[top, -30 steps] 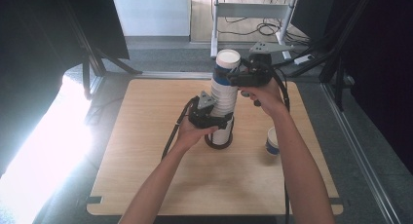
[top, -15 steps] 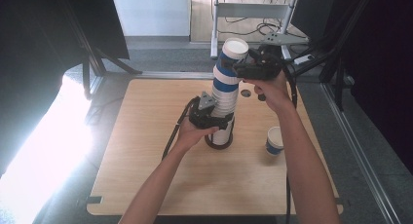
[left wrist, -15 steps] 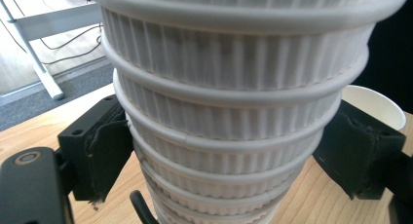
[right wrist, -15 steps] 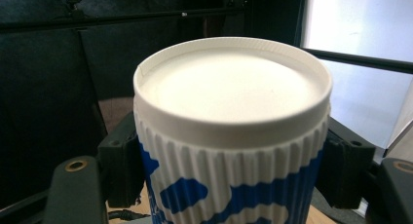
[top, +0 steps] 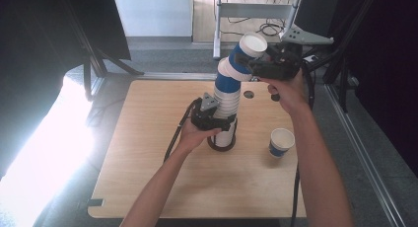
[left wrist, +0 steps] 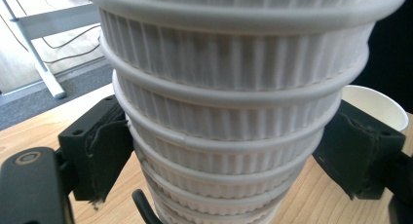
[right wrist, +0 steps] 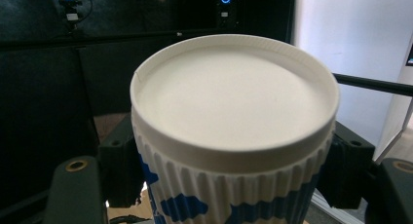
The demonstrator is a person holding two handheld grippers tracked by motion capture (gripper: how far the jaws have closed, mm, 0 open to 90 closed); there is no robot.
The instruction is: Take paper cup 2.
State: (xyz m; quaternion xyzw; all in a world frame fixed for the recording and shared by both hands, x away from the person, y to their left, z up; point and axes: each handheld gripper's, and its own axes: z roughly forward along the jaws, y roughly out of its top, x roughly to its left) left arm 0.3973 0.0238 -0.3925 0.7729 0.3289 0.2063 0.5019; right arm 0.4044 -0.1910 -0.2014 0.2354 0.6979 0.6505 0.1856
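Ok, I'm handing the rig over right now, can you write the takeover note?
Left gripper: clamped on the lower part of the inverted cup stack, holding it on the table.
Right gripper: closed on the top cup, which is tilted and half lifted off the stack.
Done: one loose cup stands upright on the table to the right of the stack.
Left: pull the top cup free and set it down; probably go on through the stack.

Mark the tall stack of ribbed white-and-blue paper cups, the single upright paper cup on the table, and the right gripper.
Tall stack of ribbed white-and-blue paper cups (top: 227,96): high view, blue band mid-stack.
Single upright paper cup (top: 281,142): high view, its side wall.
Right gripper (top: 252,56): high view, between its jaws, at the top cup.
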